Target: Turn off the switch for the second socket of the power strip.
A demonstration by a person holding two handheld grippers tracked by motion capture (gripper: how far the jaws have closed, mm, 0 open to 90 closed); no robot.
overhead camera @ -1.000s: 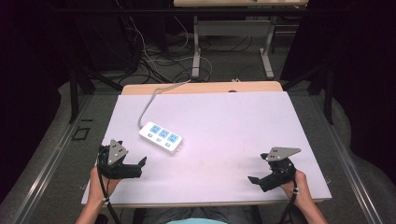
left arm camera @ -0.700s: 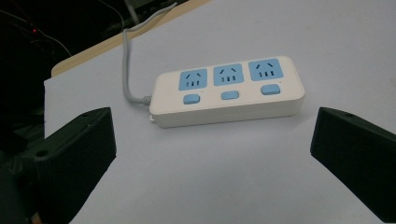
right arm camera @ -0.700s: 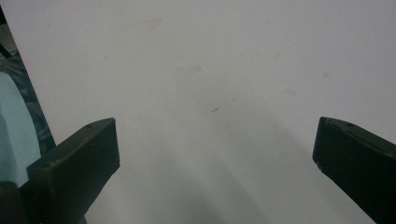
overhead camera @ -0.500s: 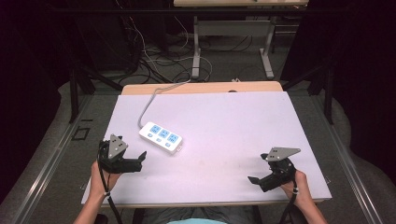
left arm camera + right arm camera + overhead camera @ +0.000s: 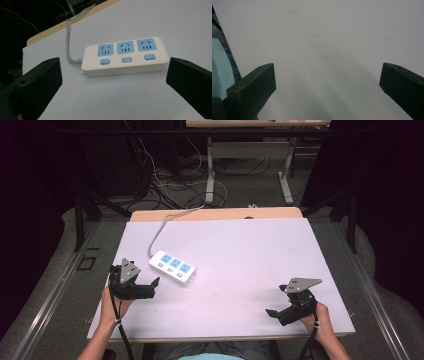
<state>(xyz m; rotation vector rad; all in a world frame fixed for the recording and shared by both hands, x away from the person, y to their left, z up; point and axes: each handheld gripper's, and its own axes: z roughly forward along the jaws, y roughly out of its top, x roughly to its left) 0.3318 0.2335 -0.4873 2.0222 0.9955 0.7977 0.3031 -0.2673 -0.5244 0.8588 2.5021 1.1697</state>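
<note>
A white power strip (image 5: 173,267) (image 5: 125,56) with three blue sockets and three blue buttons lies flat on the white table top (image 5: 250,250). Its grey cable (image 5: 159,231) (image 5: 68,40) runs off over the far edge. My left gripper (image 5: 149,288) (image 5: 113,82) is open just left of the strip, a little short of it, jaws wide and aimed at its long side with nothing between them. My right gripper (image 5: 272,313) (image 5: 327,87) is open near the table's front right corner, over bare table, and holds nothing.
A wooden board (image 5: 215,214) sticks out behind the white top. Beyond it, cables and table legs (image 5: 210,170) stand on the floor. A light blue shirt (image 5: 219,67) shows past the table's front edge in the right gripper view.
My left gripper has moved right and slightly forward toward the power strip. The right gripper has stayed in place.
</note>
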